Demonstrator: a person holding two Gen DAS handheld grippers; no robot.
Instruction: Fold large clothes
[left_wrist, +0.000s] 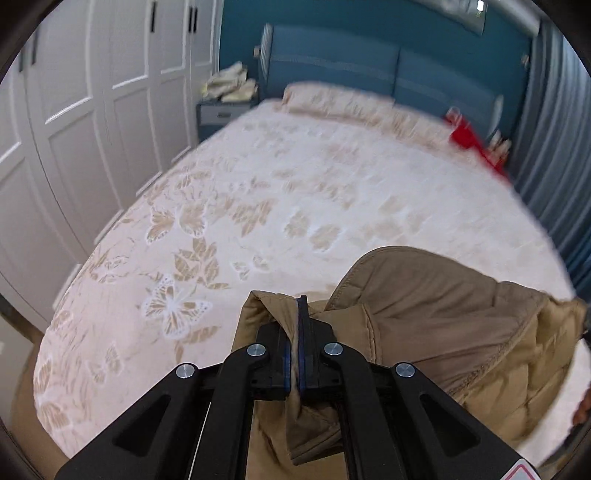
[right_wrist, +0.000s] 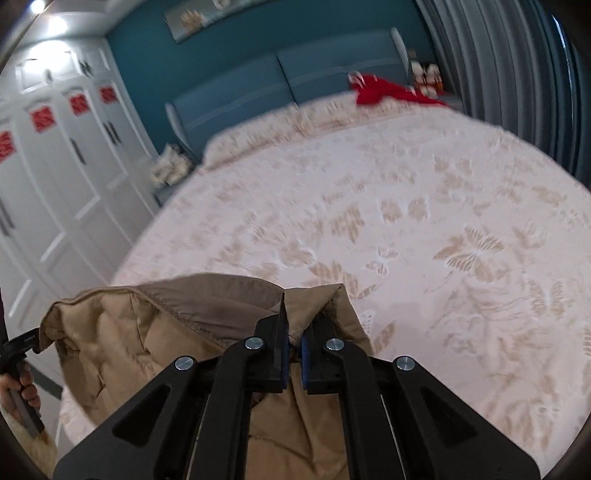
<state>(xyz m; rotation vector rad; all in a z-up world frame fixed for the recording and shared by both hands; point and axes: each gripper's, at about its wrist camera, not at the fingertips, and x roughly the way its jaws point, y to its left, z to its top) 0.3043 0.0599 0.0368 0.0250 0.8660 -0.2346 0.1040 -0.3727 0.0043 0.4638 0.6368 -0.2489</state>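
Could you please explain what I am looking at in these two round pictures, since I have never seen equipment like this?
There is no robot here: a person holds a two-finger gripper in each hand, and each gripper carries a fisheye camera looking forward along its fingers. One picture comes from the left gripper, the other from the right gripper. Both are clamped on folds of a tan padded jacket, held up between them over a bed with a butterfly-patterned cover. In the right view, the person's left hand shows at the edge. Farther off lie a red garment, a blue headboard and white wardrobe doors.
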